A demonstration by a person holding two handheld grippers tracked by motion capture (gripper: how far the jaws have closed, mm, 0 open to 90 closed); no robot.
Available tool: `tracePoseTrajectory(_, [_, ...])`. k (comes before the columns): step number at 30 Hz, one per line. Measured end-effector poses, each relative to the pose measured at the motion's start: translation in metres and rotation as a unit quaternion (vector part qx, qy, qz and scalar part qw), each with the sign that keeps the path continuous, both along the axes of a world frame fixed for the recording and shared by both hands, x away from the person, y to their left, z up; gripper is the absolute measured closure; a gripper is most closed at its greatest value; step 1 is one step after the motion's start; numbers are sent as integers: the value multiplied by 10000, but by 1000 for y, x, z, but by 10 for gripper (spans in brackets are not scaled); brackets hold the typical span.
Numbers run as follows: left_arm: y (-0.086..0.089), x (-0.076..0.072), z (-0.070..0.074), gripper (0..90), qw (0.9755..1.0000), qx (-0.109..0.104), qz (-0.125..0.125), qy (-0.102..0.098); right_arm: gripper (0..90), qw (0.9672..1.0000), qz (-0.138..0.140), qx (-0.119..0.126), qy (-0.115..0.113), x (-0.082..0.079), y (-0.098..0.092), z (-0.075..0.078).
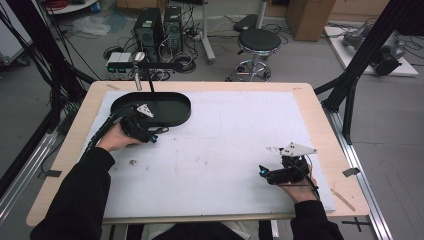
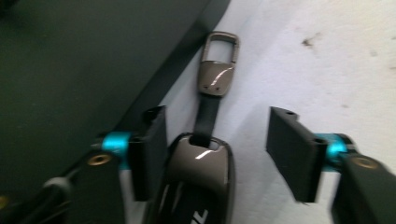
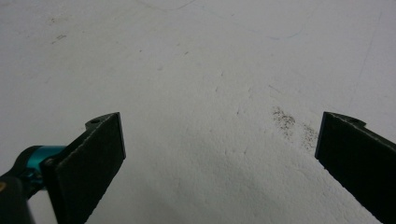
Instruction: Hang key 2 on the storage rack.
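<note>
Straddling key fob point(image 2: 198, 179) beside tray point(image 2: 70, 70): left tool point(image 2: 217, 154).

Key fob point(image 2: 198, 182) cut off by bottom edge.

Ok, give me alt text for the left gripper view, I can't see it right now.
A dark glossy key fob with a strap and metal clasp lies between the left gripper's half-closed jaws on the white mat. The left pad looks against it, the right apart. A black tray lies alongside.
</note>
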State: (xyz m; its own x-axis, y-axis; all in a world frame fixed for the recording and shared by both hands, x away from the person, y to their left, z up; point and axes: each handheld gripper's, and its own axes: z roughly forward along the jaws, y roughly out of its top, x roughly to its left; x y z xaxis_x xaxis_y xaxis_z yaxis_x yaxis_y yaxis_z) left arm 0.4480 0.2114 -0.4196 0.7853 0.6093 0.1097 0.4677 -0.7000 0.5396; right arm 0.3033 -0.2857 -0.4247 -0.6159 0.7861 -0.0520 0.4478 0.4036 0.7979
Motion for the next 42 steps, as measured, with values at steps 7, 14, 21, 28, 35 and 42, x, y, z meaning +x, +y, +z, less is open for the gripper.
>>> tracePoseTrajectory(7, [-5,1,-4,631,9998,89,11,-173,8,10000,1,-15,17,0,0,-1])
tracePoseTrajectory(14, [-11,-1,-5,811,9996,123,-81,-250,8,10000,52,-36,55,1,0,-2])
tracePoseTrajectory(21, [-9,-1,-3,843,9996,101,-111,-253,8,10000,50,-26,64,1,1,-1])
tracePoseTrajectory(28, [-4,-4,5,854,9997,-22,-182,-146,8,10000,30,-27,21,0,-1,0])
tracePoseTrajectory(35, [6,-8,17,857,9997,-115,-200,-55,8,10000,-8,-2,-2,-1,-3,1])
tracePoseTrajectory(42, [14,-14,32,857,9993,-317,-187,-74,8,10000,-15,6,0,-1,-3,1])
